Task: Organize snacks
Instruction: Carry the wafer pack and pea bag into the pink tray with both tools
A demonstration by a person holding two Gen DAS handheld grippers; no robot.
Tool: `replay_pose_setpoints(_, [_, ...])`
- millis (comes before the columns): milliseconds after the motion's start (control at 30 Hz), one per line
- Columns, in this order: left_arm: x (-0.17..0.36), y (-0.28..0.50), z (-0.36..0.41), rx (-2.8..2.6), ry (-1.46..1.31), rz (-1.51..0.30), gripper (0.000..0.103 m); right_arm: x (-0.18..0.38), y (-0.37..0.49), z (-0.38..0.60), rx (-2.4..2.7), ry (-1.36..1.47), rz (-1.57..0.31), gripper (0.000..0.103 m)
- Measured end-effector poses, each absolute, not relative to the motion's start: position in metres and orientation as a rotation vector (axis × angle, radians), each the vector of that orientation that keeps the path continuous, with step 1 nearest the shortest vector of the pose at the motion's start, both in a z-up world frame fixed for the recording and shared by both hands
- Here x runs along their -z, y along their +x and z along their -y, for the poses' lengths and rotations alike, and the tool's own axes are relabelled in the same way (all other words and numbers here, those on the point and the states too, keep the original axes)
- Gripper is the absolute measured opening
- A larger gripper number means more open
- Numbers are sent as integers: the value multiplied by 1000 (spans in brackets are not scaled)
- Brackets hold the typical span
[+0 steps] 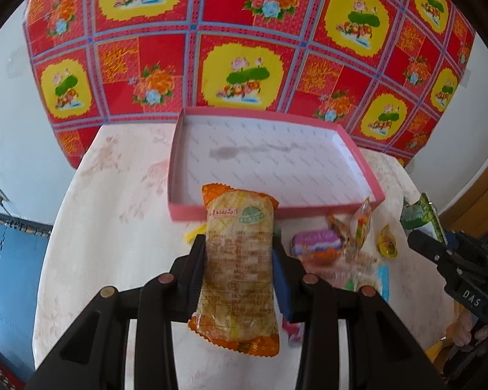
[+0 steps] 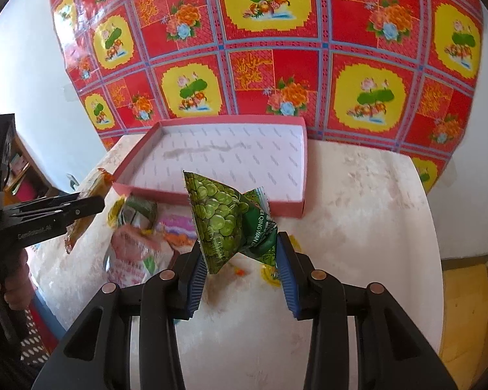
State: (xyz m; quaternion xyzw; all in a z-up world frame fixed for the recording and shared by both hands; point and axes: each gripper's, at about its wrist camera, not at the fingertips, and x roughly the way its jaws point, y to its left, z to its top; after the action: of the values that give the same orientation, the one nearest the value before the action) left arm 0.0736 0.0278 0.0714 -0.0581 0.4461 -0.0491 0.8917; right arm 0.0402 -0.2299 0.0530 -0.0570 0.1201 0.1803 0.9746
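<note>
My left gripper is shut on an orange snack packet, held above the table just in front of the pink shallow box. My right gripper is shut on a green pea snack bag, held above the table near the box's front wall. The box is white inside and holds nothing. The right gripper with the green bag shows at the right edge of the left wrist view. The left gripper with its packet shows at the left of the right wrist view.
Several loose snacks lie on the white tablecloth in front of the box: a purple packet, a yellow candy, a pink-white bag. A red floral cloth hangs behind. The table edge drops to a blue mat at left.
</note>
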Motion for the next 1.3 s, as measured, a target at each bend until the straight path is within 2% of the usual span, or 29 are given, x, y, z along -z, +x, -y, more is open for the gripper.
replay_pose_setpoints(367, [-84,129,-22,123,-94,-897,39,-90,72,216,-368,-133,-244,41])
replay_pose_setpoints(1000, [-57,211,-16,109,-43,-917,39,-120,154,202,-359,-84,-301,41])
replay_pose_setpoints(1300, [-34,239,-16,110,-58,-945,39,-118,189,187,-330,-134,-321,41])
